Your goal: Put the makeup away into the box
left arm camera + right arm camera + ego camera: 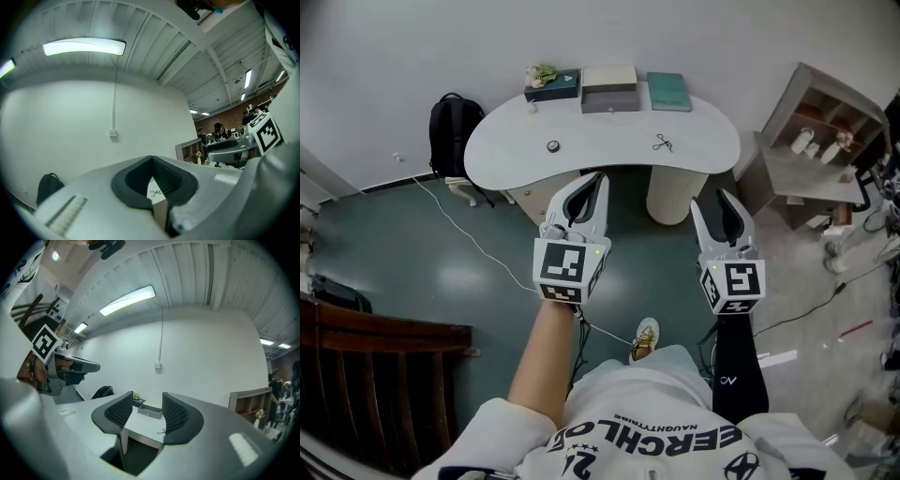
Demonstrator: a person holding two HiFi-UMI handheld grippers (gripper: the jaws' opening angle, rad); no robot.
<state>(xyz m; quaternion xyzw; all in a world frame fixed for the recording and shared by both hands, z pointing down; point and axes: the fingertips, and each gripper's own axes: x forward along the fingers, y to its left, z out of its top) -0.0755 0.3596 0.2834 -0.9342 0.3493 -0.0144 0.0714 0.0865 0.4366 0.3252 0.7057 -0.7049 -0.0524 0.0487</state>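
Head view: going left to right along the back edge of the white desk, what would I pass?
dark box topped with flowers → open grey box → flat green box

box [609, 91] on table [609, 145] (rear edge), backpack [453, 127] left

Findings for your attention:

- Two things on the table [609, 141] are too small to identify: a round dark item [553, 145] and a thin dark item [663, 142].
- The box [609, 101] does not show its inside.
- Objects on the shelf unit [787, 169] are unreadable.
- The dark wooden furniture [375, 375] is cut off at the frame's left edge.
- In the left gripper view, your left gripper [151, 158] hides nearly all of the table.
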